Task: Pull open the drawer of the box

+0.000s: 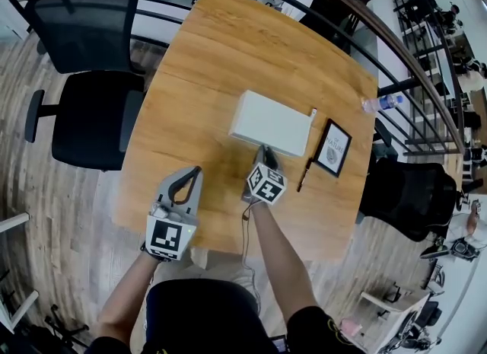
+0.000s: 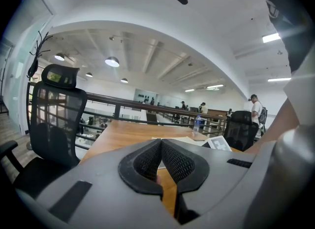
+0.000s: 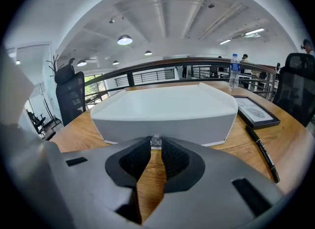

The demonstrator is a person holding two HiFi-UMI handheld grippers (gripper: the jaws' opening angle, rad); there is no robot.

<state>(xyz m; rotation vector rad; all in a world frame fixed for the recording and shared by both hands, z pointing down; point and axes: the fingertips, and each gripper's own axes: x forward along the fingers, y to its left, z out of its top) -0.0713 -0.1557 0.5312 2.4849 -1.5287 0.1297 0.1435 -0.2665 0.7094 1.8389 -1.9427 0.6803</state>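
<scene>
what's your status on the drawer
Right gripper shut on drawer knob. Left gripper shut, holding nothing, back from the box. Drawer looks closed. Pen and frame off to the right, not in the way.

a wooden table (image 1: 190,63) fills the middle. on its right side a black framed picture (image 1: 332,148) lies flat, with a dark pen (image 1: 304,175) just beside its left edge. farther right a water bottle (image 1: 380,103) stands upright at the table's edge, by a dark railing (image 1: 415,55). a black chair (image 1: 91,120) stands left of the table, a second chair (image 1: 80,25) beyond it, and a third chair (image 1: 411,196) stands to the right.
</scene>
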